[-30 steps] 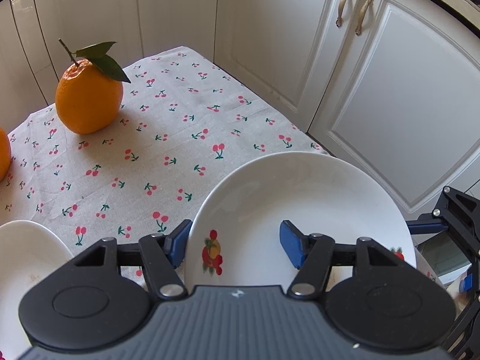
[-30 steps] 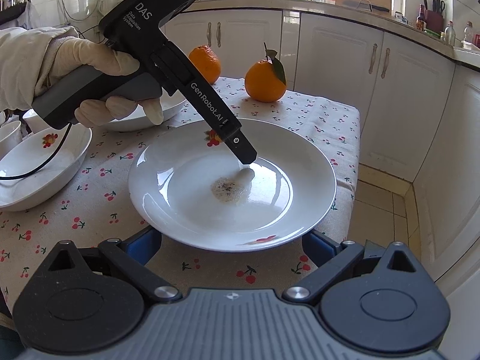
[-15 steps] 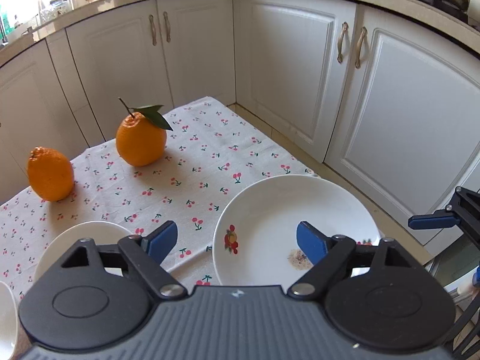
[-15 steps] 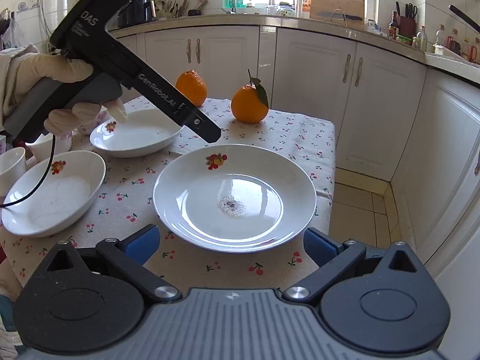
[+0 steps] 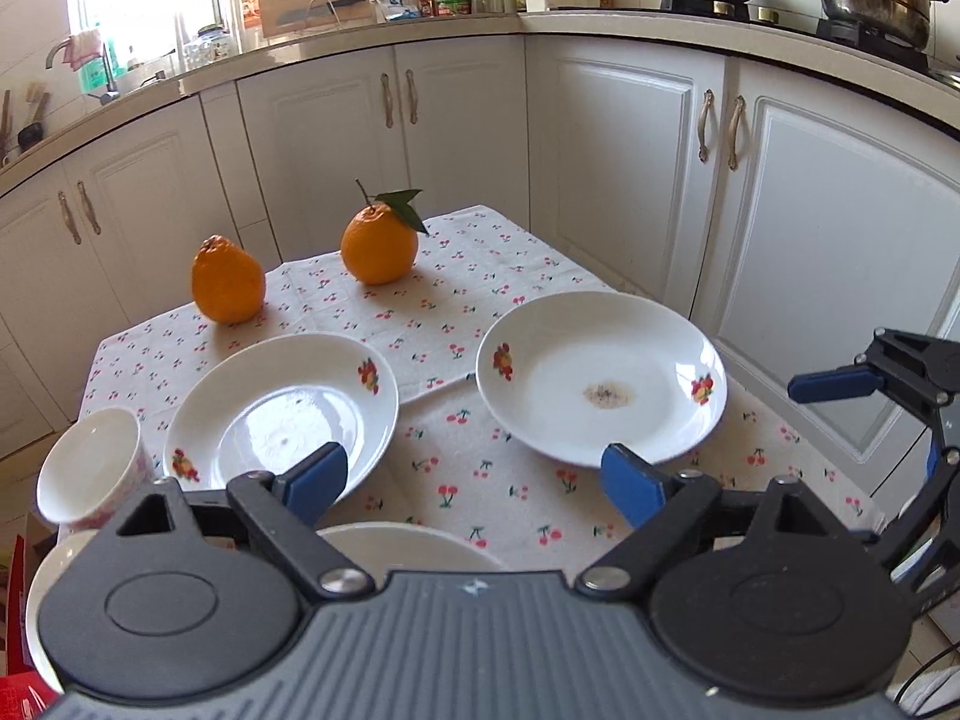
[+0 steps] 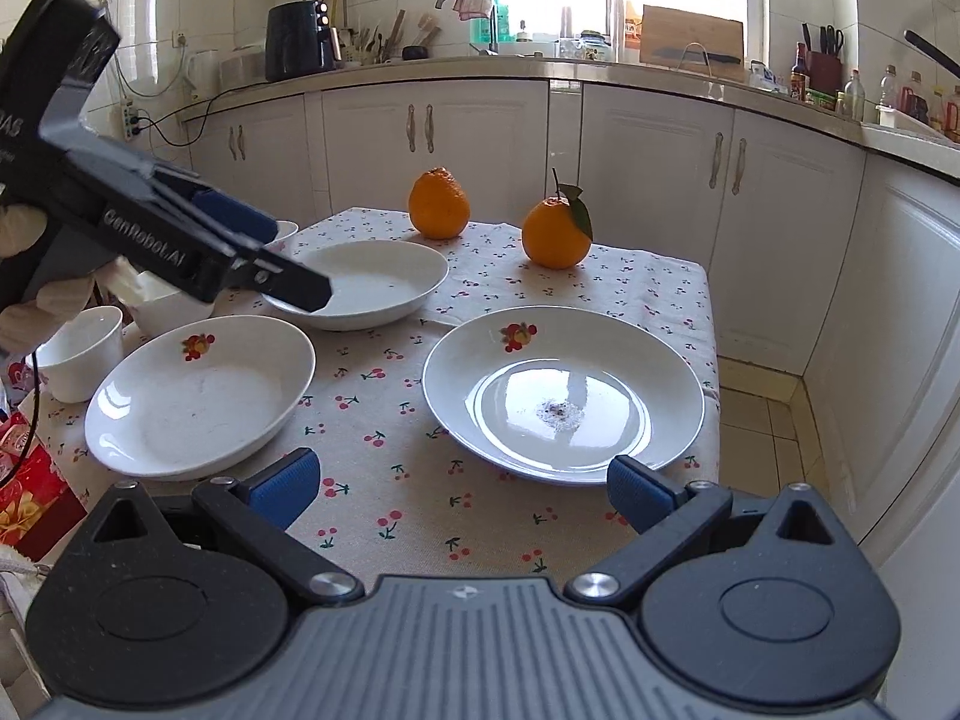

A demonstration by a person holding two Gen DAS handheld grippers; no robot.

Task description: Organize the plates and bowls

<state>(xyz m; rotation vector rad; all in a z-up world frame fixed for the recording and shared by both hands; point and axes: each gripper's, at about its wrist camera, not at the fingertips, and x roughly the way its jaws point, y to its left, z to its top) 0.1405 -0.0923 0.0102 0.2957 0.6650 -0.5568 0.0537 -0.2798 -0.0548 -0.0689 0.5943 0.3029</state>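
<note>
Plate (image 6: 630, 360) flat, upright, round, axisless

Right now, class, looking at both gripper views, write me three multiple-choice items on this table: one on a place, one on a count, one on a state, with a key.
1. Where is the plate with the speckled patch?
A. at the table edge by the cabinets
B. between the oranges
C. stacked on a bowl

2. How many oranges are on the cloth?
A. one
B. two
C. three

3. What do the right gripper's fingers hold?
A. a cup
B. a plate rim
C. nothing

Key:
1 A, it lies on the cloth's near corner beside the white doors.
2 B, a plain orange and a leafed orange stand at the far end.
3 C, the fingers stand apart over bare cloth.
</note>
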